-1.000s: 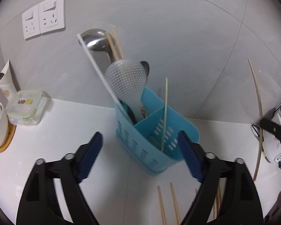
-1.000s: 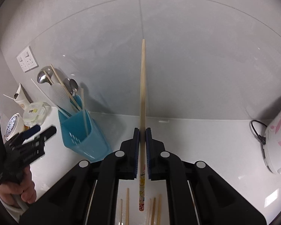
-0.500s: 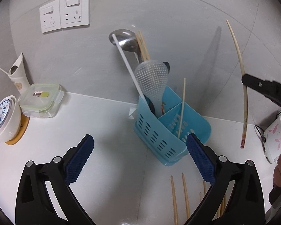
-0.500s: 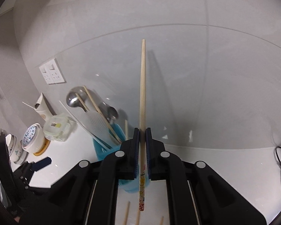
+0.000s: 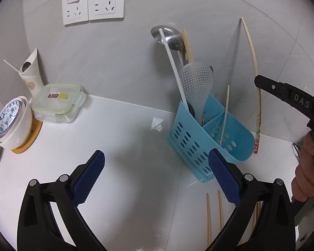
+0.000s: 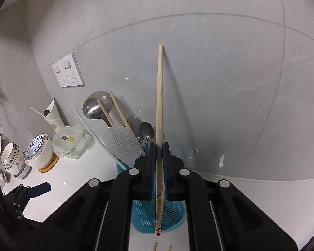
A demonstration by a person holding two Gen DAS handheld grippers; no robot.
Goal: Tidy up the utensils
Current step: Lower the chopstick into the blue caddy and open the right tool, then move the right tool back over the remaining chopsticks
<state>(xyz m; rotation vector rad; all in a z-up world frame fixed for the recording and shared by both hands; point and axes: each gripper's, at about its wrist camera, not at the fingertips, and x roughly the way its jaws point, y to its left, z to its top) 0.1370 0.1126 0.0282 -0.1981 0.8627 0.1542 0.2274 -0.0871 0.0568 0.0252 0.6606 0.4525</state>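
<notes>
My right gripper (image 6: pixel 159 146) clamps a chopstick (image 6: pixel 159 104) above the blue holder (image 5: pixel 209 142); tilted, it could miss. My left gripper (image 5: pixel 157 167) gapes empty.

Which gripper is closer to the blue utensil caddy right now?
Right. The right gripper, shut on a chopstick, hangs just above the blue utensil caddy; the open left gripper sits back over the counter.

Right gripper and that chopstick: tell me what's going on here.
A person is tidying utensils into a blue caddy. The right gripper is shut on a patterned chopstick, held upright just above the caddy's front compartment, where one chopstick already stands. The left gripper hangs open and empty over the counter. A ladle and rice paddle stand in the back compartment; more chopsticks lie on the counter.
</notes>
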